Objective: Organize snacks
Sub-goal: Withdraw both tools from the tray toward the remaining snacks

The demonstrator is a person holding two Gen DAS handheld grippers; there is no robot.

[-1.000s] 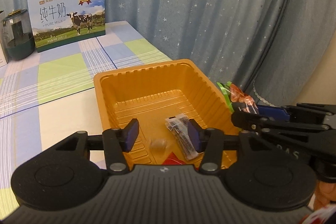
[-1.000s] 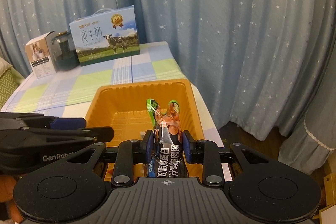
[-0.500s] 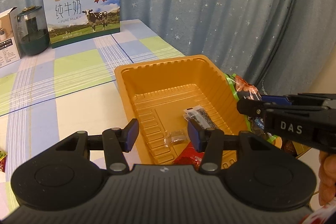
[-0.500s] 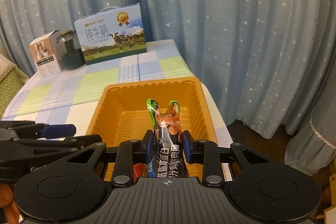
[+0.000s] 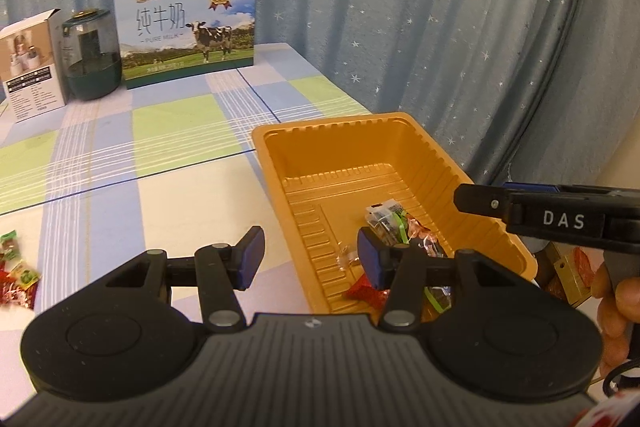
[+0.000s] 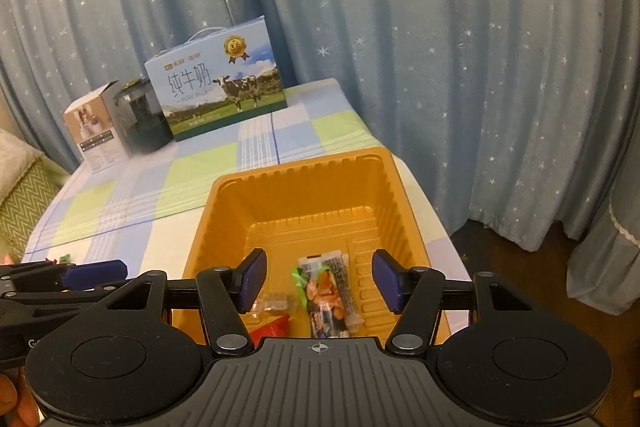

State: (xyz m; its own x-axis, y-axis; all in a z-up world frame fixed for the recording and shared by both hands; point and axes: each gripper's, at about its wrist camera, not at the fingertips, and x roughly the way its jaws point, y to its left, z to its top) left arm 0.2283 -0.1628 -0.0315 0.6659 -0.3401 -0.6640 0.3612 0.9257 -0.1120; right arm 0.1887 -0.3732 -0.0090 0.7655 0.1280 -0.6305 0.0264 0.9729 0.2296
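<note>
Snack packet (image 6: 326, 297) lies in the orange tray (image 6: 296, 183), under the right gripper (image 6: 319, 281), whose jaws are opening with nothing between them. Left gripper (image 5: 310, 253) hangs open and empty. Lifting away carelessly could catch the light tray's rim and shift it.

In the left wrist view, the left gripper (image 5: 310, 257) covers the near end of the orange tray (image 5: 344, 135), so the red packet (image 5: 366, 293) and the long snack pack (image 5: 390, 223) show only partly. The small packets (image 5: 16, 275) on the bench (image 5: 120, 187) are cut by the left edge and blurred. In the right wrist view, the long snack pack's (image 6: 326, 297) near end is hidden behind the gripper body. The small clear candy (image 6: 276, 303) is too small to read.
</note>
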